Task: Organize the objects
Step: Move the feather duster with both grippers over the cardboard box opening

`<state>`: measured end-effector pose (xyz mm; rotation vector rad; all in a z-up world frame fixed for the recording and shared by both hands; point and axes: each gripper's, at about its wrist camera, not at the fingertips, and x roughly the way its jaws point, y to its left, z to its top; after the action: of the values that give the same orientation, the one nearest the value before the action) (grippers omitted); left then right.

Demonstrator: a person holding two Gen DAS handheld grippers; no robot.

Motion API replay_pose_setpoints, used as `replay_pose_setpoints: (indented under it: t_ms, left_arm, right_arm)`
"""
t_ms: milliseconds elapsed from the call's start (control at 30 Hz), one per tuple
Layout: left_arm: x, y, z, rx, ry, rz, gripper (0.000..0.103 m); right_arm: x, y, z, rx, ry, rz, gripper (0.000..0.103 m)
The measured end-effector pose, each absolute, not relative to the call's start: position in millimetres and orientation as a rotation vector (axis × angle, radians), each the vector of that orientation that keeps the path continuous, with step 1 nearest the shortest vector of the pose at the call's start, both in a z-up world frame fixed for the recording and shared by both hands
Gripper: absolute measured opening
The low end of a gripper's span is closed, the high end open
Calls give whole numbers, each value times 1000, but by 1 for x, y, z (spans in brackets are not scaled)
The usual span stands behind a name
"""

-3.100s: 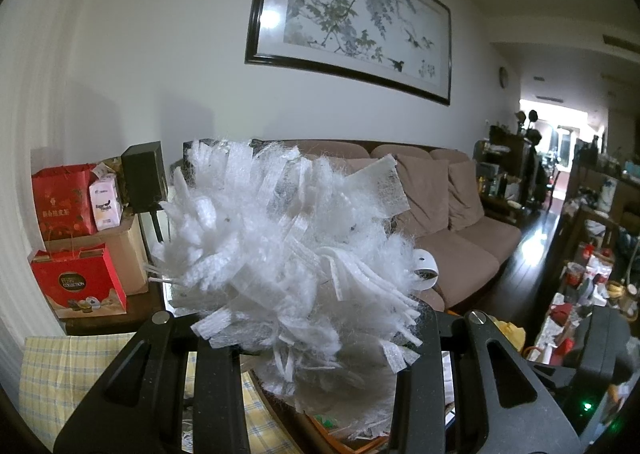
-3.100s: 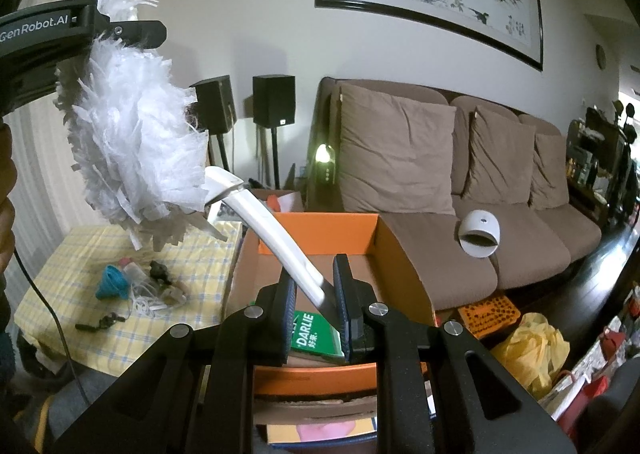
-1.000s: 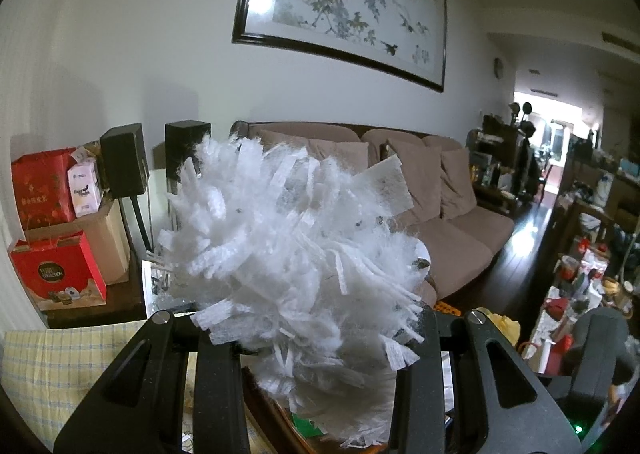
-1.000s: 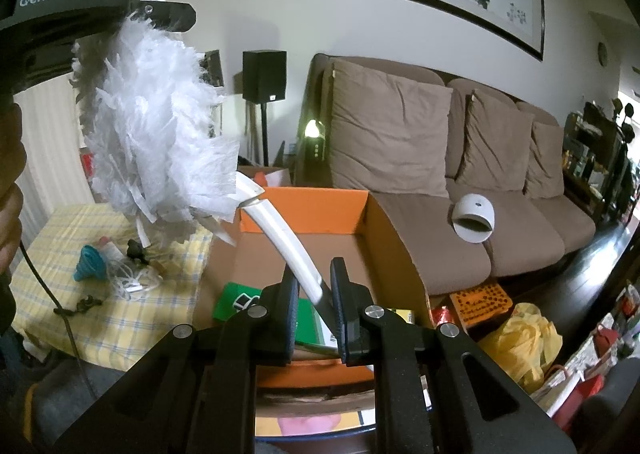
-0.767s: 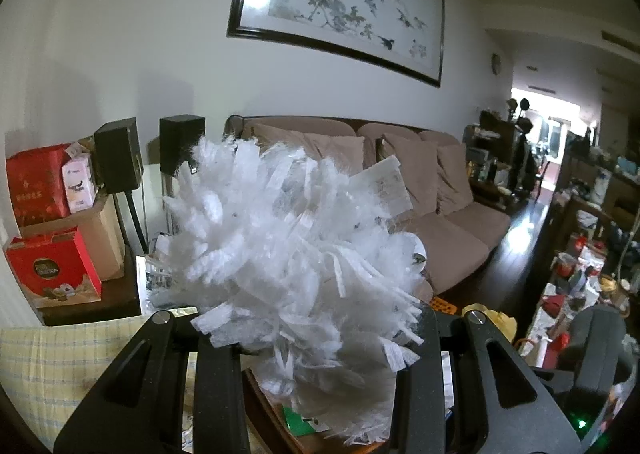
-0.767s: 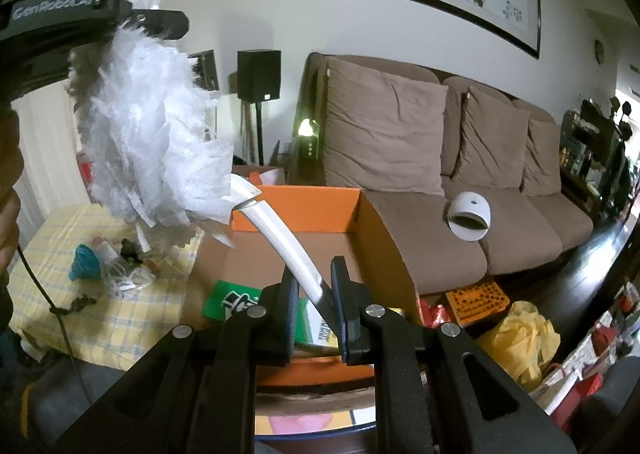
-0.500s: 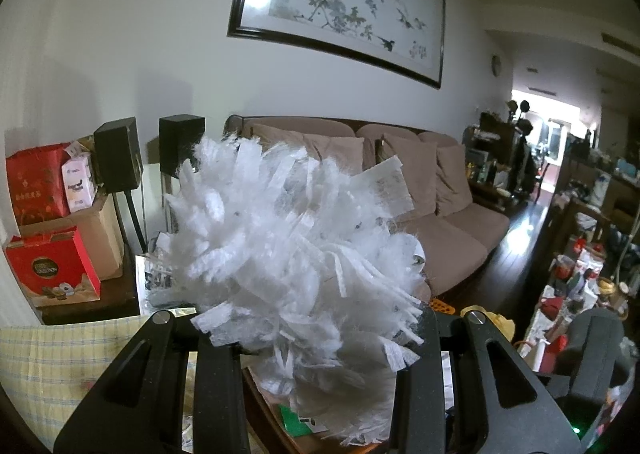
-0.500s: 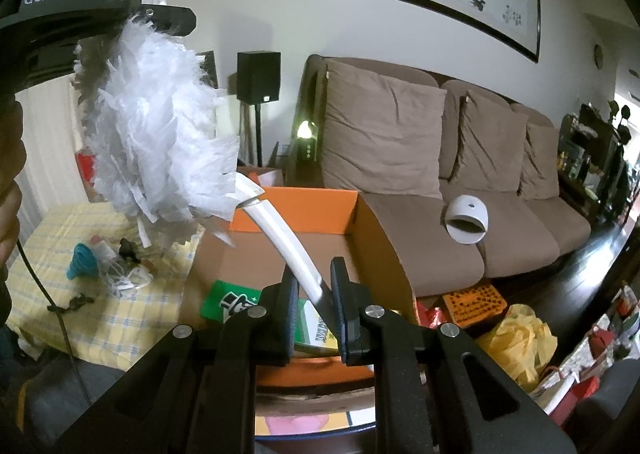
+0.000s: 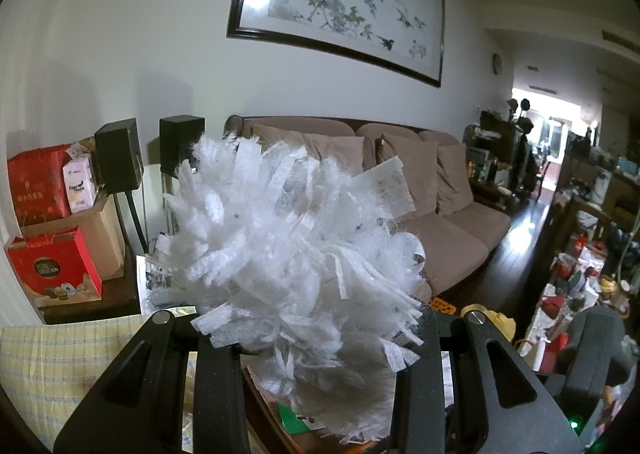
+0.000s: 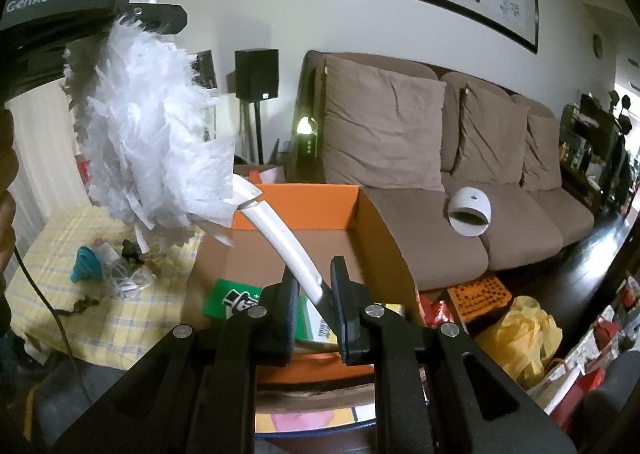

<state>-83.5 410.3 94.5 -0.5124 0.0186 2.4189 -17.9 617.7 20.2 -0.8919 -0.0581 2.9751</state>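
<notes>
A white duster is held at both ends above an open orange cardboard box (image 10: pixel 384 238). My left gripper (image 9: pixel 316 354) is shut on its fluffy head (image 9: pixel 288 254), which fills the space between the fingers and hides most of the left wrist view. In the right wrist view the fluffy head (image 10: pixel 152 141) hangs at the upper left, and the curved white handle (image 10: pixel 280 230) runs down from it. My right gripper (image 10: pixel 316 286) is shut on the handle's lower end, over the box. A green packet (image 10: pixel 232 298) lies inside the box.
Left of the box is a table with a yellow checked cloth (image 10: pixel 80 318), bearing a teal funnel (image 10: pixel 82 262) and tangled small items. A brown sofa (image 10: pixel 400 141) stands behind, with a white domed device (image 10: pixel 470 213) on its seat. A yellow bag (image 10: pixel 520 330) and clutter lie at right.
Both grips hold as before. Since three seconds ago the room has slid slightly left in both views and more of the green packet shows. Over the last second almost nothing moved.
</notes>
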Motion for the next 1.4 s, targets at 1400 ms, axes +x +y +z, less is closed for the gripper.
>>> replay_pose_setpoints:
  t_ms: [1400]
  left_arm:
    - [-83,415,75,-574,-1,2400,32]
  right_arm:
    - [-24,623,10,-933,-83,2912,16]
